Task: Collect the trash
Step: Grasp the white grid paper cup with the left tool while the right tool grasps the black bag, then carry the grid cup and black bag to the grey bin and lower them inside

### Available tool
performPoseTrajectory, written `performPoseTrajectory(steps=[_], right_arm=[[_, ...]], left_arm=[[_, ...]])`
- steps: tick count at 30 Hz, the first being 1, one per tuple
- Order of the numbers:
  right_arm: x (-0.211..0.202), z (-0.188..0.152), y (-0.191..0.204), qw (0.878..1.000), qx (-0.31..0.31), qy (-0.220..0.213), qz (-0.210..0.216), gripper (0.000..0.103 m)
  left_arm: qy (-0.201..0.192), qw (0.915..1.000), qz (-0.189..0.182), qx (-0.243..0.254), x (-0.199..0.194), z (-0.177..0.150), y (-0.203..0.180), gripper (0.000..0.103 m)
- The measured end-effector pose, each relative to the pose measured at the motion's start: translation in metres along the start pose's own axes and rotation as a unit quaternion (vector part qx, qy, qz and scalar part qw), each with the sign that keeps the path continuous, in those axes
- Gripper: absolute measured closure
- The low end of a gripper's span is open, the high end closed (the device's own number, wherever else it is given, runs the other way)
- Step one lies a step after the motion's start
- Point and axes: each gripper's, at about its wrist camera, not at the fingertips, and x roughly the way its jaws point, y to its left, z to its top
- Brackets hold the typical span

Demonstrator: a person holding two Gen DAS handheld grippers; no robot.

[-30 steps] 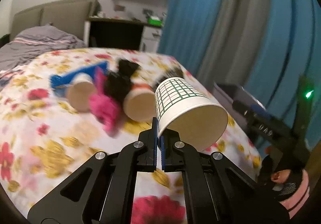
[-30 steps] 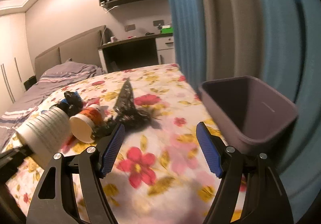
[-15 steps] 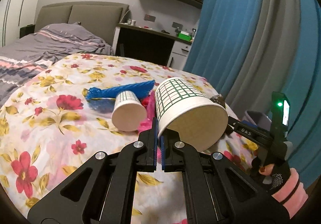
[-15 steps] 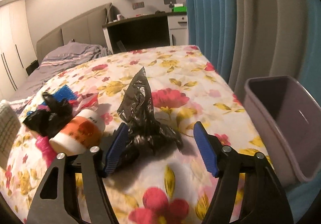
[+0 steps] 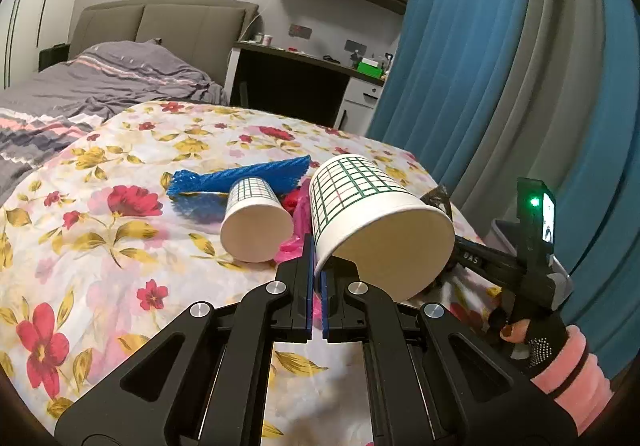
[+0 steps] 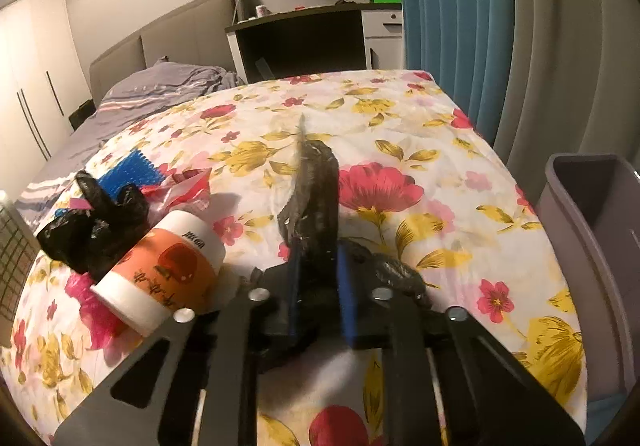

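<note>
My left gripper [image 5: 318, 246] is shut on the rim of a white paper cup with a green grid [image 5: 372, 214], held tilted above the flowered bedcover [image 5: 100, 214]. A smaller grid cup [image 5: 256, 222] lies on its side beside a blue foam net [image 5: 240, 182]. In the right wrist view my right gripper [image 6: 320, 262] is closing, its blue pads pressing on a crumpled black plastic bag [image 6: 316, 182] that stands up from the cover. To its left lie an orange and white cup [image 6: 168, 270] and a second black bag [image 6: 92, 230].
A grey bin [image 6: 592, 230] stands off the bed's right edge, against blue and grey curtains [image 6: 460, 26]. Pink wrapper [image 6: 92, 310] and red-white wrapper [image 6: 184, 186] lie among the trash. A gloved hand [image 5: 560, 350] holds the right gripper. Grey bedding [image 5: 100, 86] and a desk [image 5: 300, 86] lie behind.
My right gripper came forward and down over the black bag and its jaws closed onto it. The left gripper swung sideways with the cup, then held still.
</note>
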Motion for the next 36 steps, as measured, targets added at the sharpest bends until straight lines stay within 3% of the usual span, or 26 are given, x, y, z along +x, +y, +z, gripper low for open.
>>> performPoseTrajectory(steps=[2,22,36], right_arm=[[-0.009,-0.002,-0.003,1.000,0.004,-0.010,-0.002,0.097],[-0.152,-0.023,-0.067,0.988,0.048,-0.148,-0.023,0.098],[-0.202,-0.028,-0.135,0.972,0.085,-0.194,-0.100,0.098]], left_arm=[[0.000,1.0000,-0.001,-0.001,0.000,0.000,0.000,0.101],[-0.002,0.9969,-0.049,0.062,-0.006,-0.001,-0.086,0.101],[0.001,0.9803,-0.146,0.133,0.020,0.000,-0.198,0.101]])
